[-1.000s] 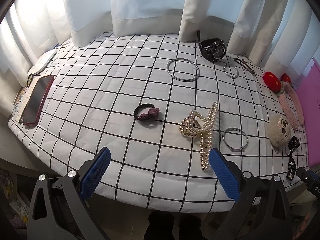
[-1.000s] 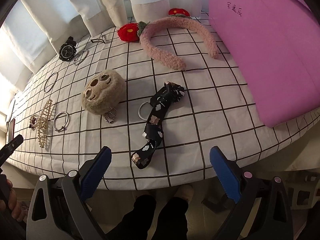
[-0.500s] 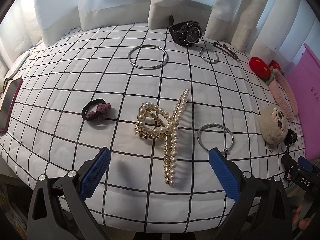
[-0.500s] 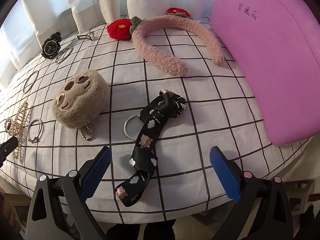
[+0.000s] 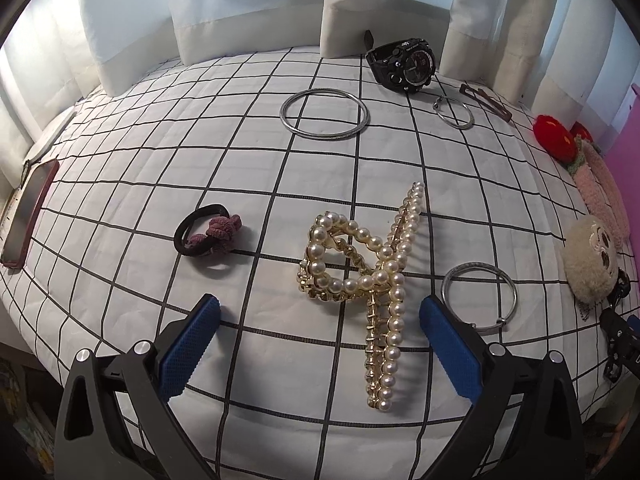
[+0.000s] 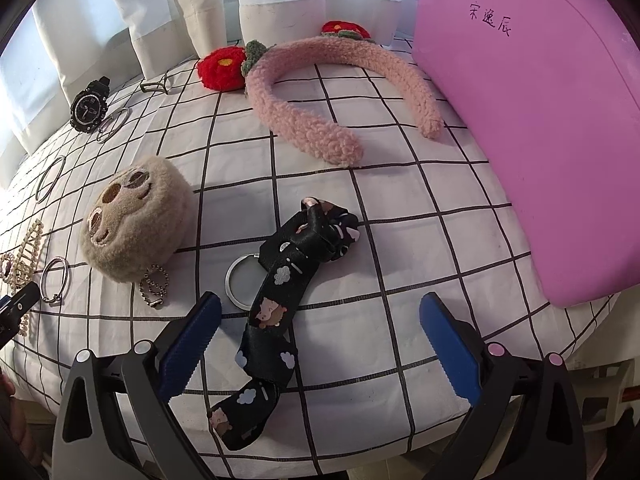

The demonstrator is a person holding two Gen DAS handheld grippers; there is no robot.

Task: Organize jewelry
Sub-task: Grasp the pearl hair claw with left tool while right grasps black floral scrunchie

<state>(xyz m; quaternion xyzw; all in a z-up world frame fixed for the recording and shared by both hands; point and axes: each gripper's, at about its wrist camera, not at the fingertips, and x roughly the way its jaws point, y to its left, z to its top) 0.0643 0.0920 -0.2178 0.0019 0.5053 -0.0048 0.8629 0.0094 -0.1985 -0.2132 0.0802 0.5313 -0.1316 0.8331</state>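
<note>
Left wrist view: the left tongs [image 5: 320,334] are hanging wide open and empty over the grid-patterned white bench [image 5: 120,152], bracketing the gold pearl-studded claw hair clip [image 5: 370,276]; picking it up looks to be the step in hand, calling for lowering and closing.

Right wrist view: the right tongs [image 6: 320,334] are gaping empty, the black cartoon-print ribbon keychain [image 6: 280,300] lying between their fingers, a pink box [image 6: 540,120] near on the right.

Wide-spread left tongs [image 5: 318,344] straddle the pearl hair claw [image 5: 366,276].

Jewelry [image 5: 372,276] on grid-patterned cloth [image 5: 240,152]
</note>
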